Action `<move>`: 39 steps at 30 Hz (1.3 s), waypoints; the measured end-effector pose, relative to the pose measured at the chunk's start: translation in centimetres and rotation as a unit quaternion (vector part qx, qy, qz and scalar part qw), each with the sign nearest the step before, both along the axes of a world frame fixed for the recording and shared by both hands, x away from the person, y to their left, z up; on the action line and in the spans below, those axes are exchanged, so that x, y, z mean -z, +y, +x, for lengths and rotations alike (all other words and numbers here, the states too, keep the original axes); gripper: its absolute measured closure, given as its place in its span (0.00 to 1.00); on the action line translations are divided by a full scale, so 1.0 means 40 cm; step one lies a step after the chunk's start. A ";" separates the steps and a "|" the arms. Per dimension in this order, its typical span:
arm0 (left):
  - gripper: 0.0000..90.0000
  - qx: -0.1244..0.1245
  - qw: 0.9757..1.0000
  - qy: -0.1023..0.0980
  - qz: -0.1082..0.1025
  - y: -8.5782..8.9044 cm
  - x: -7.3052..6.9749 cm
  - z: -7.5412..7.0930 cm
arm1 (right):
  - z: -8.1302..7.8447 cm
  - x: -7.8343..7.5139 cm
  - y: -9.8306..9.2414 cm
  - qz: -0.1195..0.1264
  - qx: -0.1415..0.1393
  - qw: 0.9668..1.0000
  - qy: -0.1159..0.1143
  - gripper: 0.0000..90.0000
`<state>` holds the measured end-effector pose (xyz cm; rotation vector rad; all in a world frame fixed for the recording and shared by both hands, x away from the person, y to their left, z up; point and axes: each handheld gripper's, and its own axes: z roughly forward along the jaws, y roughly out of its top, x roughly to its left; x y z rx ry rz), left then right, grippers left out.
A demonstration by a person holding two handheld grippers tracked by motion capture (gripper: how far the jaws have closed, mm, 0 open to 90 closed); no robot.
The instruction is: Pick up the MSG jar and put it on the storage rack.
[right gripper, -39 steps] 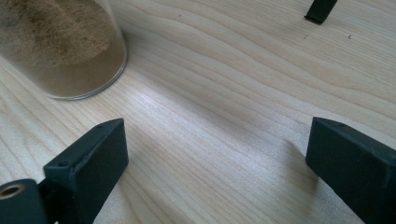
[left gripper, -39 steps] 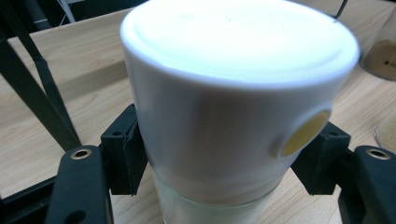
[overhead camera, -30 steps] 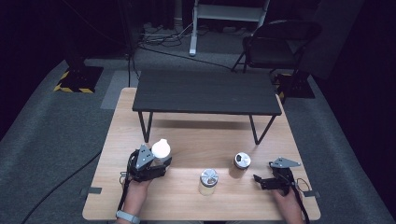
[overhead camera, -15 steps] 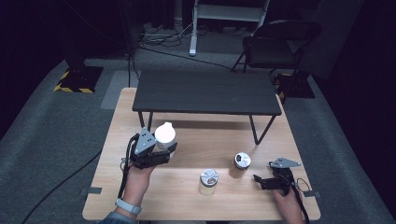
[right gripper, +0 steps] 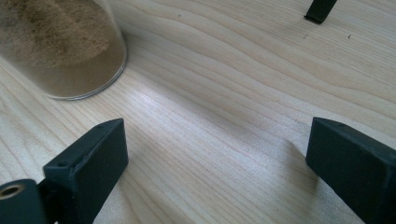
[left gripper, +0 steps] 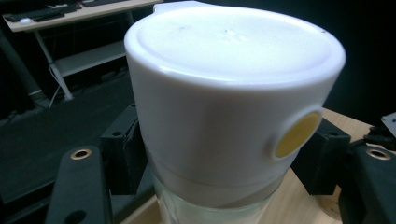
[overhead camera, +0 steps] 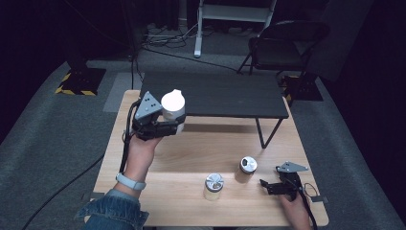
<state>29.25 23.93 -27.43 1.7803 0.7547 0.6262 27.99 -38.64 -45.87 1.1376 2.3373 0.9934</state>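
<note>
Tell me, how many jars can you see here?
3: a white-lidded jar held up in the left tool, and two silver-lidded jars standing on the wooden table.

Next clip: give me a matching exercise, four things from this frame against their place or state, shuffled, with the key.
Things:
1. white-lidded jar
2. left claw
3. right claw
4. two silver-capped jars

Places or states:
A. open, low over the wooden table
B. standing on the table
C. held up near the black shelf
D. shut on a jar

Pairs: 1-C, 2-D, 3-A, 4-B
</note>
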 end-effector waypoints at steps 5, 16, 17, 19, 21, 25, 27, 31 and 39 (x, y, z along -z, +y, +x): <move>0.34 -0.007 1.000 -0.004 -0.006 -0.010 -0.033 0.044 | 0.000 0.000 0.000 0.000 0.000 1.000 0.000 0.06; 0.33 -0.035 0.999 -0.004 -0.028 -0.023 -0.024 0.157 | 0.000 0.000 0.000 0.000 0.000 1.000 0.000 0.06; 0.33 -0.035 0.999 -0.004 -0.028 -0.023 -0.024 0.157 | 0.000 0.000 0.000 0.000 0.000 1.000 0.000 0.06; 0.34 -0.037 0.999 -0.001 -0.029 -0.026 -0.016 0.168 | 0.000 0.000 0.000 0.000 0.000 1.000 0.000 0.06; 0.33 -0.040 0.999 0.003 -0.027 -0.030 -0.008 0.179 | 0.000 0.000 0.000 0.000 0.000 1.000 0.000 0.06; 0.33 -0.047 0.998 0.014 -0.030 -0.039 0.012 0.194 | 0.000 0.000 0.000 0.000 0.000 1.000 0.000 0.06; 0.33 -0.051 0.998 0.018 -0.034 -0.041 0.012 0.196 | 0.000 0.000 0.000 0.000 0.000 1.000 0.000 0.06; 0.26 -0.060 0.998 0.019 -0.028 -0.047 0.008 0.192 | 0.000 0.000 0.000 0.000 0.000 1.000 0.000 0.06; 0.08 -0.046 0.999 0.013 -0.017 -0.017 0.006 0.160 | 0.000 0.000 0.000 0.000 0.000 1.000 0.000 0.06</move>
